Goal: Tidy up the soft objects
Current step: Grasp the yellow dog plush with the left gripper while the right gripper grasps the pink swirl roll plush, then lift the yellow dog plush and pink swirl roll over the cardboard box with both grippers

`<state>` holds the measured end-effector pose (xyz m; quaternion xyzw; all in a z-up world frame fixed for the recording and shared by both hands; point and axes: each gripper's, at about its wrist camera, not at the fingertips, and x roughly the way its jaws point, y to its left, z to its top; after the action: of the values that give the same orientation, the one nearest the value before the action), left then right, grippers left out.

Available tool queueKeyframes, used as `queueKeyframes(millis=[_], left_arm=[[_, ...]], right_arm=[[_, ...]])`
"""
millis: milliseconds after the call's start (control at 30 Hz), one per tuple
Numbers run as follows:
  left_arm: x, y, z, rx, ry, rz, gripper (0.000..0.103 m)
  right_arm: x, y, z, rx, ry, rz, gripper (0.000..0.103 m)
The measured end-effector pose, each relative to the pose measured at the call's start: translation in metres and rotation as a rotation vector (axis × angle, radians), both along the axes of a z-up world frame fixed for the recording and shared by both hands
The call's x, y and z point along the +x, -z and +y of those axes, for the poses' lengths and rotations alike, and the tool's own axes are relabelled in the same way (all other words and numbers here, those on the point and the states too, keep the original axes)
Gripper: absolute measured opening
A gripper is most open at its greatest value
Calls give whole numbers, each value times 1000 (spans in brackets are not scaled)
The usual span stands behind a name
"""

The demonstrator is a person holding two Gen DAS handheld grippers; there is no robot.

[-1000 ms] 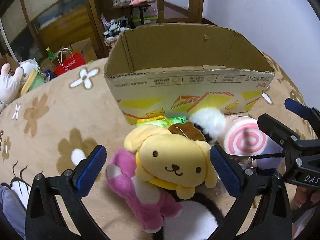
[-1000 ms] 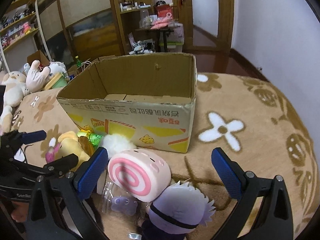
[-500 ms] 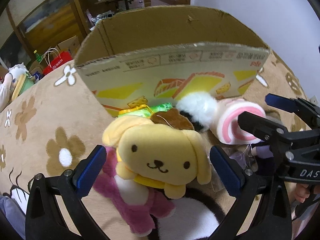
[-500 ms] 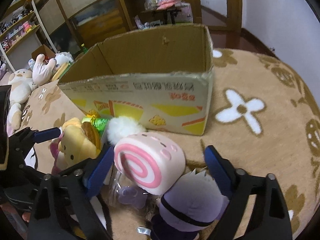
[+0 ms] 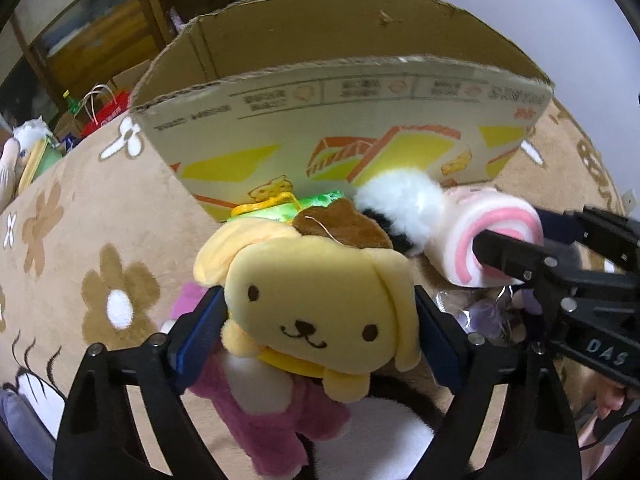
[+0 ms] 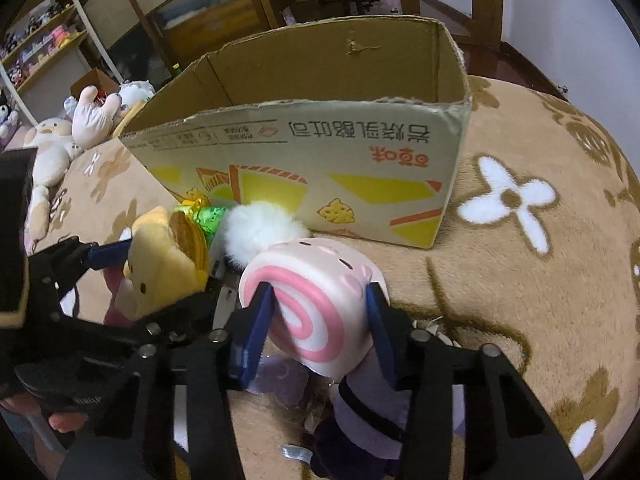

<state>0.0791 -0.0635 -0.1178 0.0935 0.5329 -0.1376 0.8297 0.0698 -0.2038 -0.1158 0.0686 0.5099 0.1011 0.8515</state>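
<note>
My left gripper is shut on a yellow dog plush, its blue pads pressing both sides of the head. The plush also shows in the right wrist view. My right gripper is shut on a pink swirl roll plush, which also shows in the left wrist view. An open cardboard box stands just behind the pile, seen too in the right wrist view. A pink plush lies under the dog.
A white fluffy plush, a green packet and a purple-grey doll lie on the tan flower-pattern blanket. More plush toys sit at the far left. Shelves and furniture stand behind.
Both grippers moved forward toward the box and closed: the left onto the yellow dog plush, the right onto the pink swirl roll.
</note>
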Motion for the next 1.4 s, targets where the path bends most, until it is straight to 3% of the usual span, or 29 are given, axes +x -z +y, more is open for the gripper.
queueKeyframes(millis=[467,633,1200,1400], left_arm=[[-9,-13,17,-36,-63,-32,84],[-16,-20,27,-45,-106,-63,84],[-41,-60,30,-18,-86,-236,84],[-54,-83,37,-36,-112,-336,84]], right_arm=[[-11,-6,0,-31,-5,-34,28],[-17,-12,1,-45,-2,-57,27],[-53,-69,-9,-41,54,-282,27],[-66,-86,-9,-71,79,-357,26]])
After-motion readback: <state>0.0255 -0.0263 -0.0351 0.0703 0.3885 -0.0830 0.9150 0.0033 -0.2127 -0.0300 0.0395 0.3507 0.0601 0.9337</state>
